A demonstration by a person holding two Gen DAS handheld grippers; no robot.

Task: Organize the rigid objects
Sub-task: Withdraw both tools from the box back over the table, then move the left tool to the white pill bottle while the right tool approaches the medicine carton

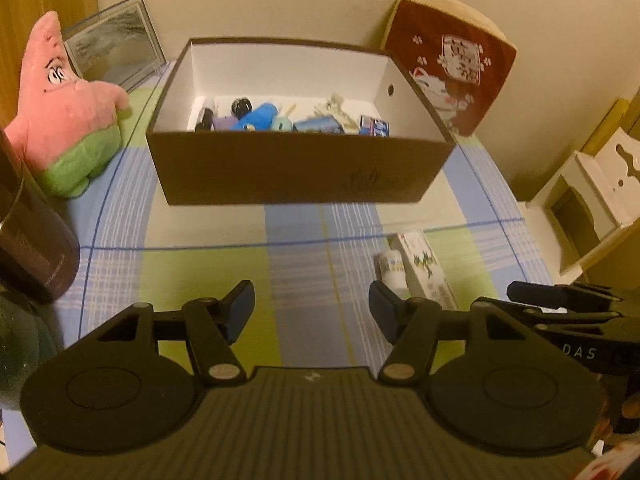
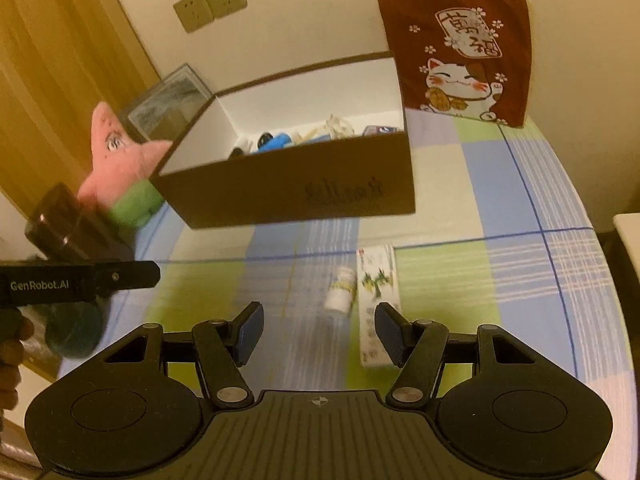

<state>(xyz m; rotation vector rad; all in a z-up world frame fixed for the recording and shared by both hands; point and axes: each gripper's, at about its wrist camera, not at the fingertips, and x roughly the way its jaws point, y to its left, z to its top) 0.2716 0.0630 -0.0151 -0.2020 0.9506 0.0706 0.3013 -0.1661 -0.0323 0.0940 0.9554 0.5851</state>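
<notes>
A brown cardboard box (image 1: 296, 172) (image 2: 288, 196) with white inner walls stands on the checked tablecloth and holds several small items, among them a blue roll (image 1: 258, 117). In front of it lie a small white bottle (image 1: 392, 268) (image 2: 341, 290) on its side and a long white carton (image 1: 426, 270) (image 2: 378, 300) beside it. My left gripper (image 1: 312, 312) hovers open over bare cloth, left of the bottle, nothing between its fingers. My right gripper (image 2: 319, 334) is open just short of the bottle and carton, with the carton's near end by its right finger (image 2: 390, 332).
A pink and green star plush (image 1: 68, 116) (image 2: 124, 164) sits left of the box, a framed picture (image 1: 116, 42) behind it. A red cat-print cushion (image 1: 452, 64) (image 2: 460, 52) leans on the wall. A dark cylinder (image 1: 28, 236) (image 2: 60, 220) stands at the left. A white wooden chair (image 1: 592, 200) is right of the table.
</notes>
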